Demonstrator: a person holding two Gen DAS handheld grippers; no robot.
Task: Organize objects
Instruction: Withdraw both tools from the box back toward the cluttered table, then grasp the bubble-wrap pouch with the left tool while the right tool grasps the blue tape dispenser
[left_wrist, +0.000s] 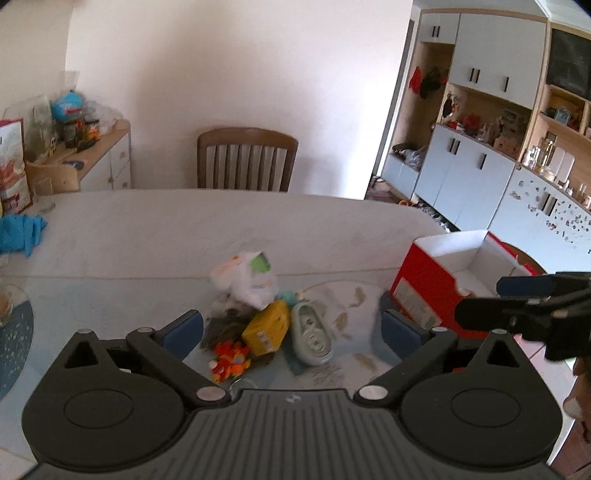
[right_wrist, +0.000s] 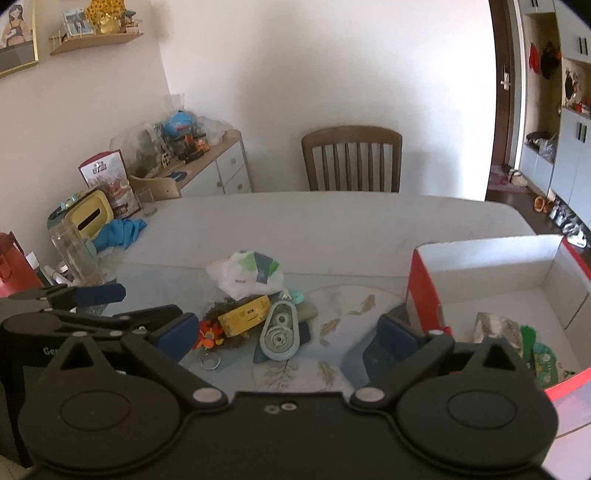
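Note:
A small heap of objects lies on the table: a white crumpled plastic bag (left_wrist: 247, 280) (right_wrist: 245, 275), a yellow box (left_wrist: 267, 326) (right_wrist: 243, 315), a pale green oval correction-tape case (left_wrist: 312, 338) (right_wrist: 279, 334), an orange toy (left_wrist: 231, 360) (right_wrist: 207, 334) and a metal ring (right_wrist: 210, 360). My left gripper (left_wrist: 291, 328) stands wide open just short of the heap, nothing between its fingers. My right gripper (right_wrist: 288, 336) is also open, with the green case ahead between its spread fingers but untouched. A red box with white inside (left_wrist: 443, 273) (right_wrist: 487, 280) stands to the right, with some items in it.
A wooden chair (left_wrist: 245, 158) (right_wrist: 351, 158) stands behind the table. At the table's left lie a blue cloth (right_wrist: 120, 230), a yellow tissue box (right_wrist: 90, 216), a glass jar (right_wrist: 74, 251) and a red bottle (right_wrist: 9, 266). A cluttered sideboard (left_wrist: 99, 158) is behind; cabinets (left_wrist: 465, 173) to the right.

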